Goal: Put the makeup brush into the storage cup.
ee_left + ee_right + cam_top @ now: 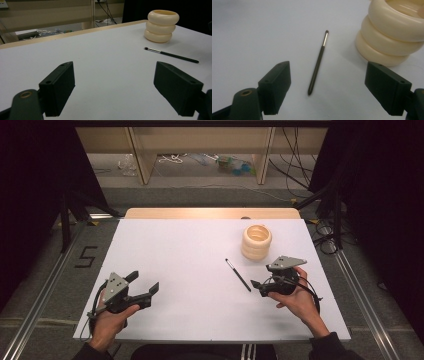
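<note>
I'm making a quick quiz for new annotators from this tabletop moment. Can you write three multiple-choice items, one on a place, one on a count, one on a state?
1. Where does the thin brush lie?
A. inside the cream holder
B. flat on the white table, in front of the right tongs
C. between the jaws of the left tongs

2. How many stacked rings make up the cream holder?
A. one
B. three
C. five

3. How do the right tongs stand?
A. jaws wide open, touching nothing
B. shut on the brush
C. shut on the holder

Answers: 1 B, the brush rests on the bare table near the right tongs; 2 B, three bulges show in the left gripper view; 3 A, the jaws stand apart, the brush lying beyond them.
</note>
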